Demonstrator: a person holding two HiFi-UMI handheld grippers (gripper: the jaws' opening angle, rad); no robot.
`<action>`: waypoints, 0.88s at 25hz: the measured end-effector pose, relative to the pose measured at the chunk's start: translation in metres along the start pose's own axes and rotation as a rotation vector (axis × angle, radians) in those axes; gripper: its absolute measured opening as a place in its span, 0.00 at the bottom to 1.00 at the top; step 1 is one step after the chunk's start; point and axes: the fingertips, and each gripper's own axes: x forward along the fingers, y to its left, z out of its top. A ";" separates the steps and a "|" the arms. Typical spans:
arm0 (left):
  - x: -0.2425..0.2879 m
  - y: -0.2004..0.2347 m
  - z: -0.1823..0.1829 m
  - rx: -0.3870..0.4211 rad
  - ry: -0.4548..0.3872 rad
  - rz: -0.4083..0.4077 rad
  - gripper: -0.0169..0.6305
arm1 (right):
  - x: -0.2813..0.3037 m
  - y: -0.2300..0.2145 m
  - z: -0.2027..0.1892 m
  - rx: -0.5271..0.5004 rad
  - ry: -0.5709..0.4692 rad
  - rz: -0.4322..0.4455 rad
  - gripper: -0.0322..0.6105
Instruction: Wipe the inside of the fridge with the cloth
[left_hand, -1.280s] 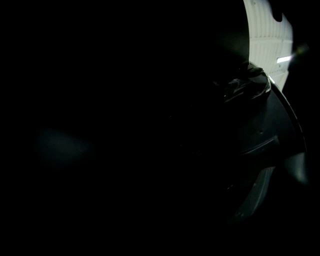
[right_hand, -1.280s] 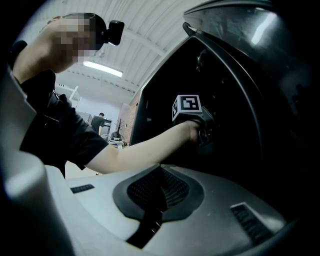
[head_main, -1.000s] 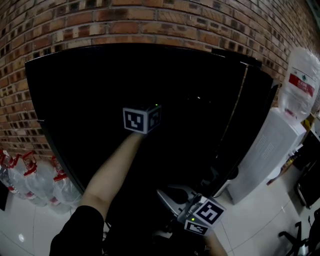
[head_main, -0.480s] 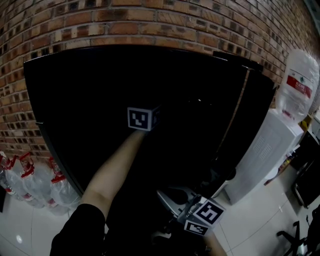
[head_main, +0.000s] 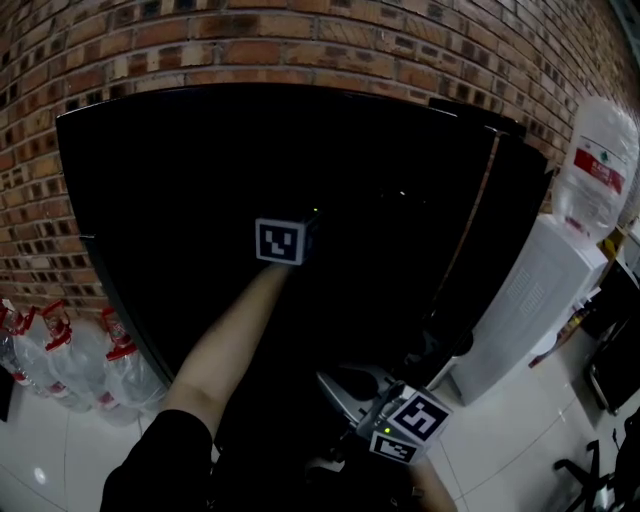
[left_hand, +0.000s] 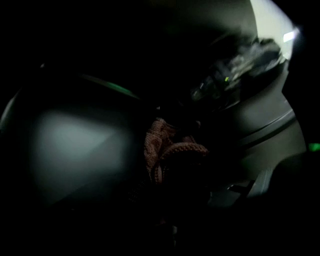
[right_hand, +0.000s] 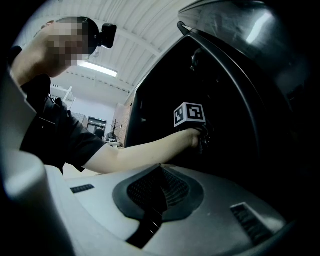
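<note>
By a brick wall (head_main: 300, 40), left gripper (left_hand: 172, 165) pinches knitted brown cloth (left_hand: 160, 142) in black fridge (head_main: 180, 170); right gripper (right_hand: 159, 175) pressed together.

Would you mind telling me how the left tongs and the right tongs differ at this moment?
The left tongs are shut on a brown knitted cloth; the right tongs are shut on nothing. The left tongs reach into the dark fridge; the right tongs are outside it. Both carry a marker cube.
</note>
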 end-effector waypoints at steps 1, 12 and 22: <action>-0.009 -0.002 0.002 -0.020 -0.011 -0.016 0.13 | 0.000 0.001 0.000 -0.004 0.000 0.001 0.06; -0.123 -0.105 0.007 -0.172 -0.069 -0.418 0.13 | -0.014 0.020 0.000 0.000 -0.015 0.004 0.06; -0.181 -0.193 0.006 -0.254 -0.070 -0.897 0.13 | -0.023 0.033 0.000 0.023 -0.038 0.015 0.06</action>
